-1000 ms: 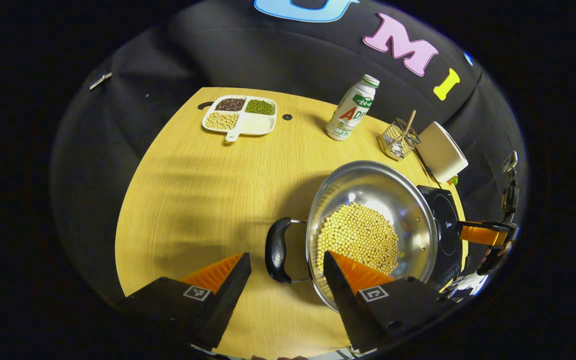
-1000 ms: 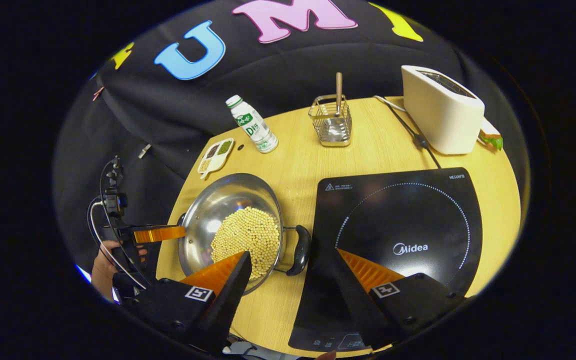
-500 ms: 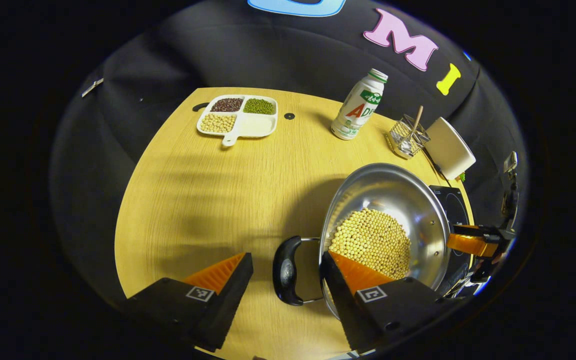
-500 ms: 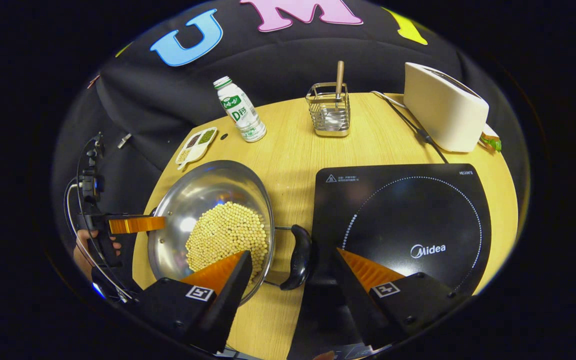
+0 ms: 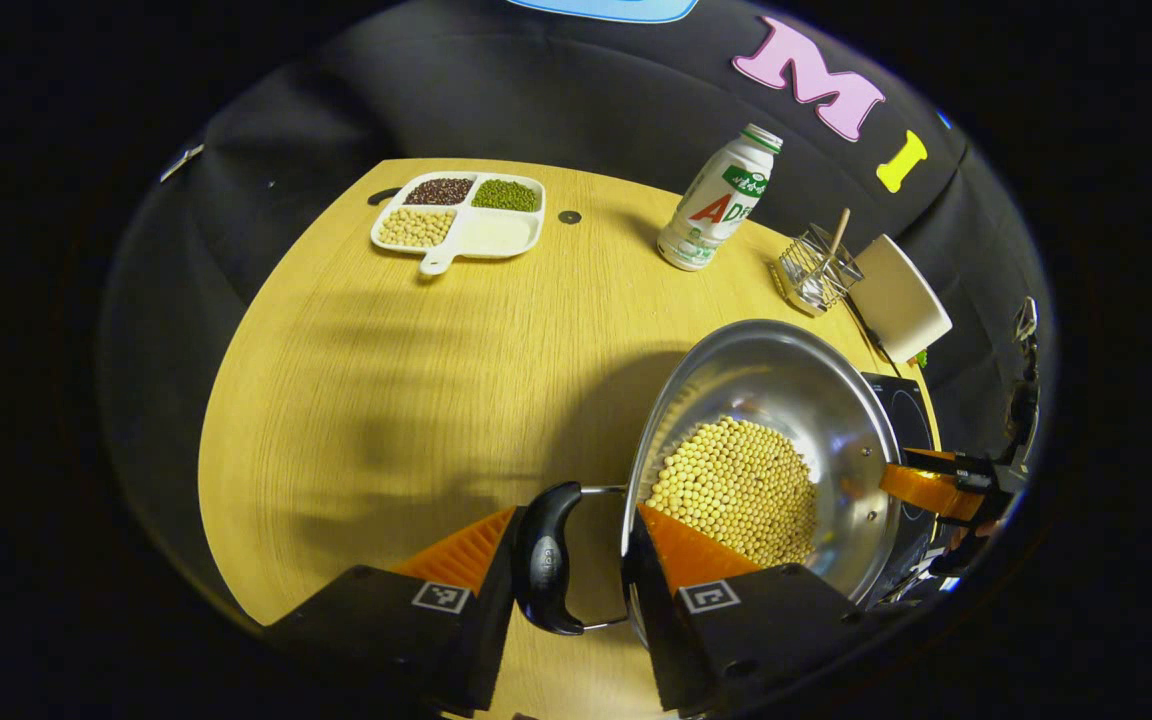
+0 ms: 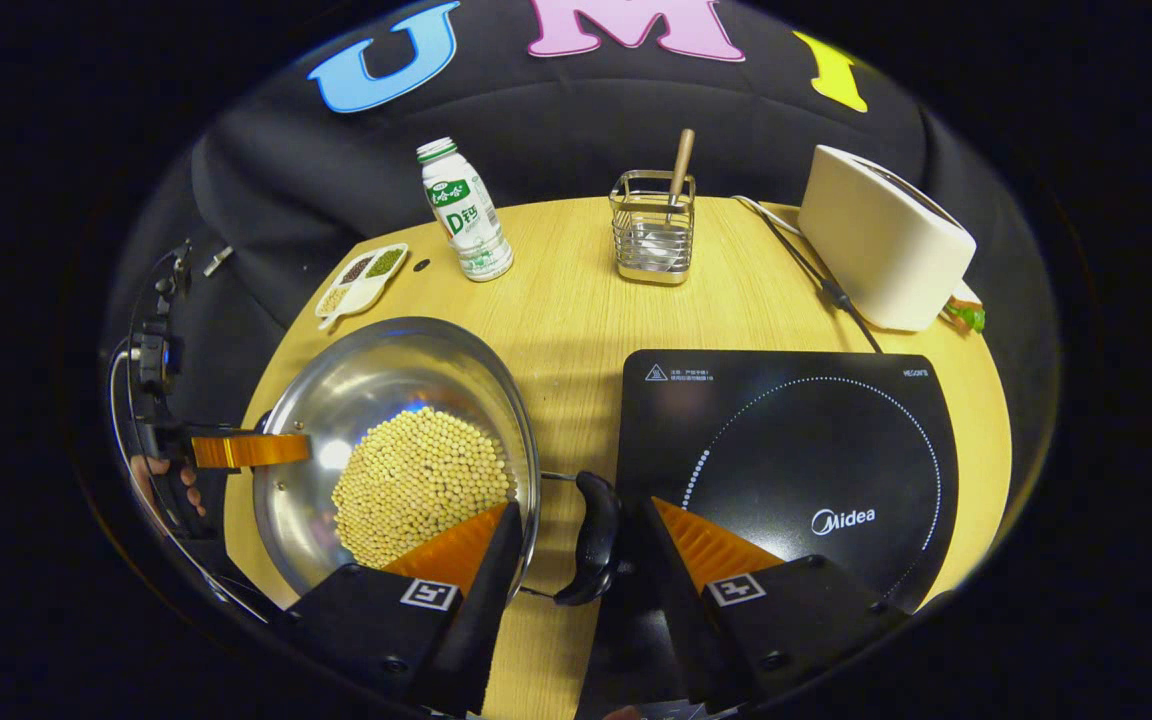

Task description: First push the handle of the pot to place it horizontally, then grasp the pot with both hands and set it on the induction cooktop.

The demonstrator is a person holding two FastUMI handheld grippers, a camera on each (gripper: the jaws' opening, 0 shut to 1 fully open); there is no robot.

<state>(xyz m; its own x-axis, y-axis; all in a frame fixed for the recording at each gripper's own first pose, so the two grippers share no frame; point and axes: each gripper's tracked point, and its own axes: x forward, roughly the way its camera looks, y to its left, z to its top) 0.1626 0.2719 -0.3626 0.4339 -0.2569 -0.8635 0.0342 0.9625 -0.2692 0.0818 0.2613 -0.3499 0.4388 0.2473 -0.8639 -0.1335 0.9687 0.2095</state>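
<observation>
A steel pot [image 5: 786, 375] [image 6: 381, 385] holding soybeans [image 5: 736, 485] [image 6: 416, 480] stands on the wooden table, just left of the black induction cooktop [image 6: 796, 450] [image 5: 898, 410]. Both black side handles lie level. My left gripper [image 5: 572, 512] straddles the left handle [image 5: 548, 560]: its outer finger touches the grip, while a small gap separates the inner finger from it. My right gripper [image 6: 579, 505] straddles the right handle [image 6: 596, 535] the same way, with a gap on the pot side. Each gripper also appears at the pot's far side in the other's view.
Along the table's back stand a divided dish of beans [image 5: 461, 210] [image 6: 361, 280], a white bottle [image 5: 721, 200] [image 6: 466, 225], a wire holder with a wooden stick [image 6: 651, 235] and a white toaster [image 6: 881, 240] with its cord. A hand [image 6: 161, 485] holds the left gripper.
Both grippers have moved forward onto the pot's handles and their fingers have narrowed around the grips. The pot has stayed where it was.
</observation>
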